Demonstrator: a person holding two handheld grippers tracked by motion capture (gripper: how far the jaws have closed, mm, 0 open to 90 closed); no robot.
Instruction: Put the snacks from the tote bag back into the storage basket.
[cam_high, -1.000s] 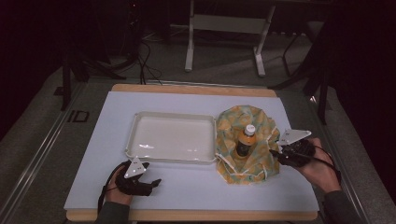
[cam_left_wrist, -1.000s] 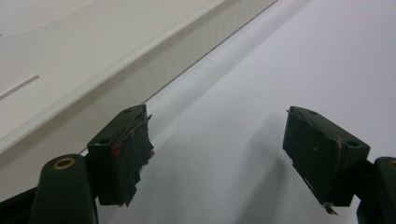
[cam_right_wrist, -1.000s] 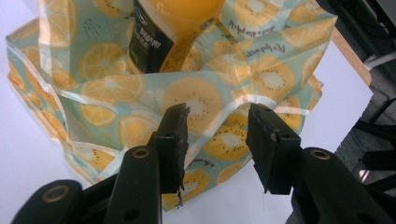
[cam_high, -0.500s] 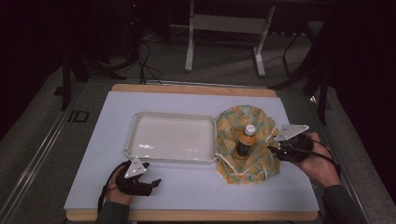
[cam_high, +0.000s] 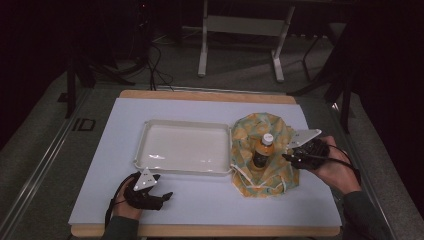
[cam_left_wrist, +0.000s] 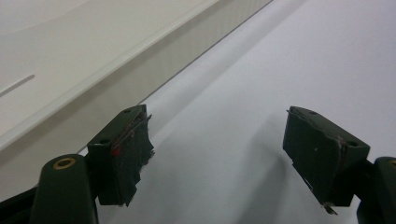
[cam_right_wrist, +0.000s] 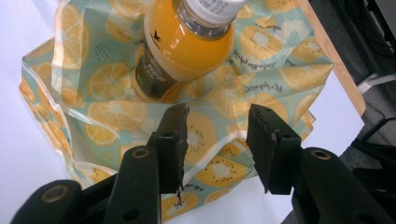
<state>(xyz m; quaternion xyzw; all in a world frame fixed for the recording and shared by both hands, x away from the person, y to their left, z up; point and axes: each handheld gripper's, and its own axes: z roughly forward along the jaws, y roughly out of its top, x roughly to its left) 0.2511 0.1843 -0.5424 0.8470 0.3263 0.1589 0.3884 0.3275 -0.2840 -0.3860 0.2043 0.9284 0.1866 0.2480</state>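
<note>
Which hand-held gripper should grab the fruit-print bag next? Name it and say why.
Right. The right hand-held gripper is open at the bag beside the juice bottle. The left hand-held gripper is open over bare table near the tray, far from it.

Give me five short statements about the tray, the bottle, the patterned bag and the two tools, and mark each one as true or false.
1. The bottle stands on the fruit-patterned bag. True.
2. The white tray holds the bottle. False: the tray is empty, and the bottle stands to its right.
3. The left tool is open over the bare table. True.
4. The right tool is shut on the bottle's cap. False: its jaws are apart, over the bag, short of the bottle.
5. The bottle's cap is white. True.
</note>
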